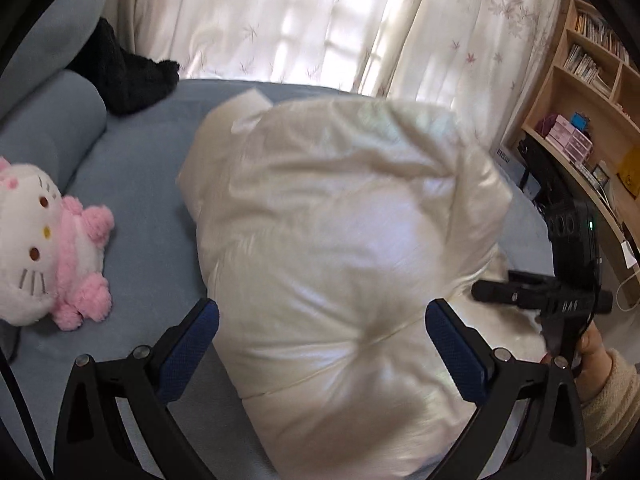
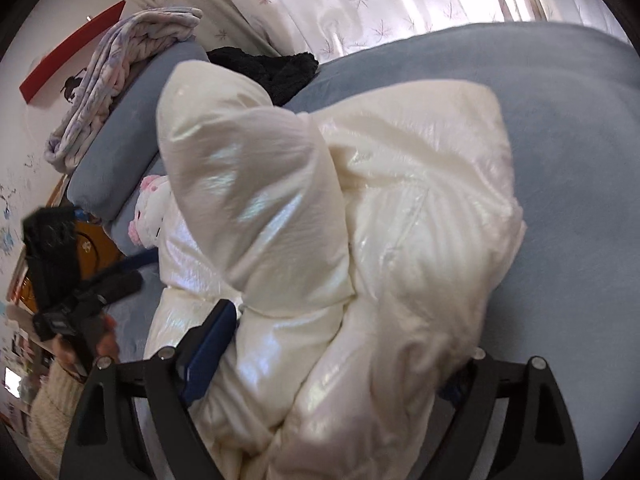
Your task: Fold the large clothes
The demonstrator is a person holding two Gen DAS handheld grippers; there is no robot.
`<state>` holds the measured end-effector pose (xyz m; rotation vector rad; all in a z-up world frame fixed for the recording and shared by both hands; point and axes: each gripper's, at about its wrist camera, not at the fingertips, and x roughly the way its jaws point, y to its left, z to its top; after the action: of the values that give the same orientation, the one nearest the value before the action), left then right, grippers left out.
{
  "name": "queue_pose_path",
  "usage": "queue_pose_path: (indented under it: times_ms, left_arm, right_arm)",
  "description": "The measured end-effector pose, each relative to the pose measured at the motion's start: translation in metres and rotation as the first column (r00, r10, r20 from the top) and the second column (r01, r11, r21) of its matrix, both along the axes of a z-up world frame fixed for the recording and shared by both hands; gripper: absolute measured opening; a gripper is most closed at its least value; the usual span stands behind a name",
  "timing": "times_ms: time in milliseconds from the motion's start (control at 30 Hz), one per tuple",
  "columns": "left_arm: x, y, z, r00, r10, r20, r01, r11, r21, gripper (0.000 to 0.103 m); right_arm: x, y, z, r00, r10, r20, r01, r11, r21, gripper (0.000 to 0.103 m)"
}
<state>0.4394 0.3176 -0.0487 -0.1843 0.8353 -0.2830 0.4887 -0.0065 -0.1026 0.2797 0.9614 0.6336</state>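
- My left claw (image 1: 322,344) stands at its widest. Its blue pads (image 1: 188,354) sit one on each side of the near end of the white puffer jacket (image 1: 344,248); neither pad presses the fabric.
- My right claw (image 2: 328,360) is wide as well. Its jaws straddle a near fold of the jacket (image 2: 340,208). The left blue pad (image 2: 208,352) lies just beside the fabric; the right pad is hidden under it, so a grip cannot be confirmed.
- The jacket lies bunched and folded over itself in the middle of the blue bed (image 1: 144,184). In the right wrist view, one puffy section stands up on the left, over the flatter part.
- A white and pink plush cat (image 1: 48,236) lies on the bed to the left of the jacket, apart from it.
- A black fuzzy garment (image 1: 124,76) rests at the far left of the bed, by the curtain (image 1: 300,16).
- A folded pale quilt (image 2: 120,68) sits on the blue headboard cushion at far left.
- A wooden bookshelf (image 1: 588,92) stands to the right of the bed.
- My right hand (image 1: 596,356), in a cream sleeve, holds its claw's handle at the right edge of the left wrist view.
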Motion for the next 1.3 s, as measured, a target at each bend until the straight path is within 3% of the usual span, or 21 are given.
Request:
queue_pose_path:
  times_ms: [267, 433, 533, 600, 700, 733, 800, 933, 1100, 1200, 1300]
  left_arm:
    - [-0.014, -0.013, 0.003, 1.000, 0.009, 0.008, -0.009, 1.000, 0.017, 0.103]
    - [-0.029, -0.026, -0.009, 0.998, 0.027, -0.049, -0.026, 0.999, 0.024, 0.103]
    - [-0.033, -0.020, -0.031, 0.994, 0.029, -0.108, -0.029, 1.000, 0.000, 0.103]
    - [-0.036, -0.015, -0.047, 0.990, 0.030, -0.141, -0.037, 0.998, -0.050, 0.103]
    - [-0.036, -0.012, -0.065, 0.988, 0.052, -0.146, -0.064, 0.995, -0.076, 0.103]
    - [-0.036, -0.012, -0.069, 0.989, 0.061, -0.137, -0.072, 0.995, -0.074, 0.103]
    - [-0.034, -0.012, -0.073, 0.990, 0.080, -0.116, -0.088, 0.994, -0.070, 0.103]
    - [-0.027, -0.011, -0.075, 0.990, 0.116, -0.076, -0.121, 0.991, -0.060, 0.103]
    - [-0.009, -0.004, -0.067, 0.989, 0.144, -0.044, -0.146, 0.989, -0.035, 0.103]
    - [-0.006, -0.005, -0.067, 0.988, 0.143, -0.052, -0.144, 0.989, -0.022, 0.103]
    - [-0.017, -0.010, -0.066, 0.990, 0.129, -0.050, -0.129, 0.992, 0.011, 0.103]
  right_arm:
    - [-0.012, 0.012, 0.039, 0.999, -0.033, 0.019, 0.034, 0.999, -0.025, 0.087]
    - [-0.014, 0.017, 0.036, 0.999, -0.027, -0.022, 0.026, 0.996, -0.084, 0.087]
    - [-0.005, 0.020, 0.019, 0.995, -0.043, -0.087, 0.035, 0.995, -0.093, 0.087]
    - [0.002, 0.019, 0.001, 0.986, -0.055, -0.156, 0.048, 0.998, -0.052, 0.089]
    - [0.014, 0.013, -0.033, 0.960, -0.079, -0.269, 0.092, 0.995, 0.035, 0.103]
    - [0.017, 0.010, -0.051, 0.942, -0.077, -0.327, 0.120, 0.986, 0.112, 0.103]
    - [0.019, 0.008, -0.072, 0.928, -0.077, -0.364, 0.166, 0.962, 0.219, 0.103]
    - [0.020, 0.014, -0.082, 0.951, -0.088, -0.298, 0.193, 0.918, 0.347, 0.099]
    - [0.032, 0.025, -0.083, 0.957, -0.120, -0.265, 0.225, 0.881, 0.416, 0.096]
    - [0.033, 0.027, -0.084, 0.953, -0.142, -0.268, 0.245, 0.881, 0.404, 0.097]
    - [0.025, 0.025, -0.073, 0.958, -0.143, -0.249, 0.222, 0.918, 0.328, 0.097]
